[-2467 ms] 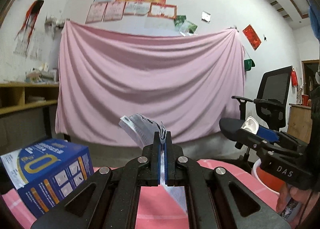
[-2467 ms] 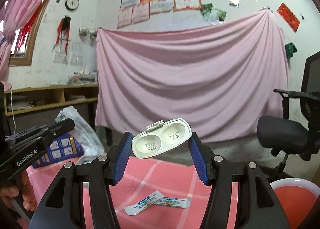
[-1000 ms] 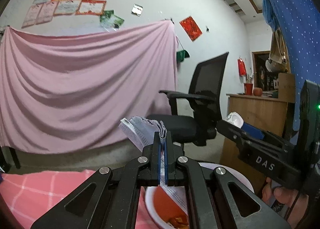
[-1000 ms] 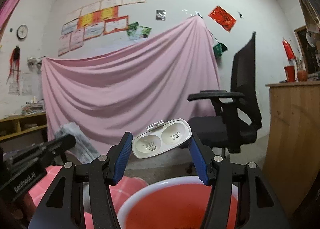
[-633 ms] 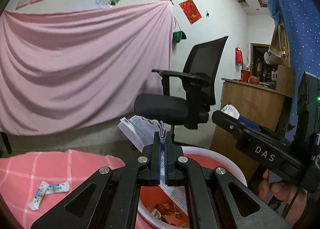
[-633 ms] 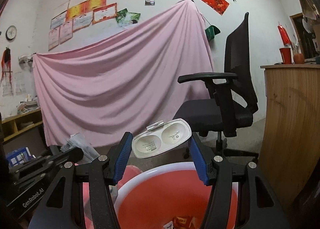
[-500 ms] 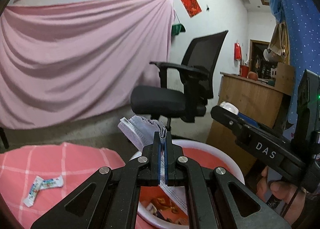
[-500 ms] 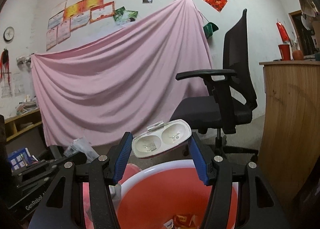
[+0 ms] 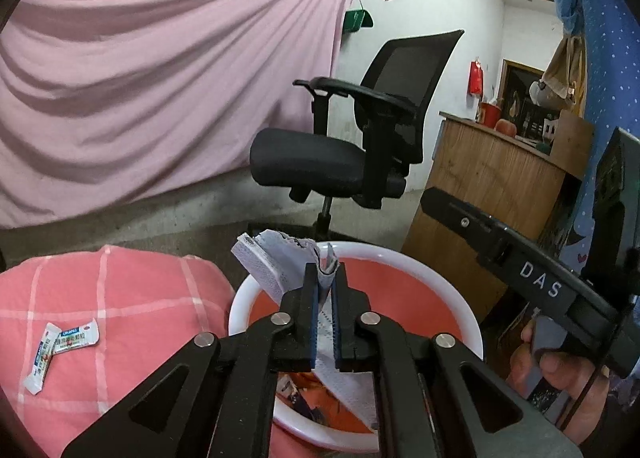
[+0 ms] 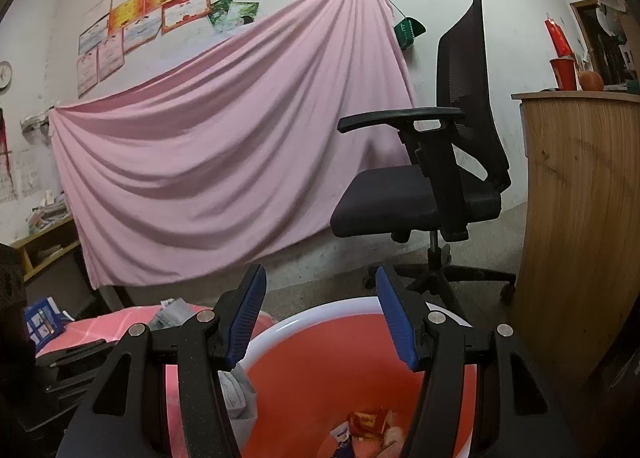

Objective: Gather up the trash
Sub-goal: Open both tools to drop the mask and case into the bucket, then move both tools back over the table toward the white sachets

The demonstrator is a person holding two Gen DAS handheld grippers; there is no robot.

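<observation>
pink sheet [image 10: 224, 162] hung across the back wall, black office chair [image 10: 436, 178] in front of it, wooden counter [image 10: 580, 218] off to the right. pink checked tablecloth [image 9: 120, 298] at lower left in the left wrist view. just beside its edge, a red basin with a white rim [image 9: 448, 290], serving as the trash bin.

right gripper [image 10: 320, 322] poised above the basin, jaws spread wide, nothing between the blue pads. wrappers and scraps [image 10: 368, 426] lying at the bottom of the basin, directly under it. hard to tell which piece is which down there.

left gripper [image 9: 325, 322] also over the basin, jaws nearly together but with a narrow gap showing, a crumpled grey face mask [image 9: 280, 262] between the pads, its lower end hanging down toward the basin floor. whether pinched or already slack, cannot tell for sure; looks like a loosening grip. a grey corner of the mask visible at the basin's left inner wall in the right wrist view.

smallest: two white sachets [image 9: 64, 346] lying on the tablecloth, well apart from the basin, uncollected.

judged progress: partway. some trash already in the basin, mask at the point of being dropped, sachets left to fetch.
</observation>
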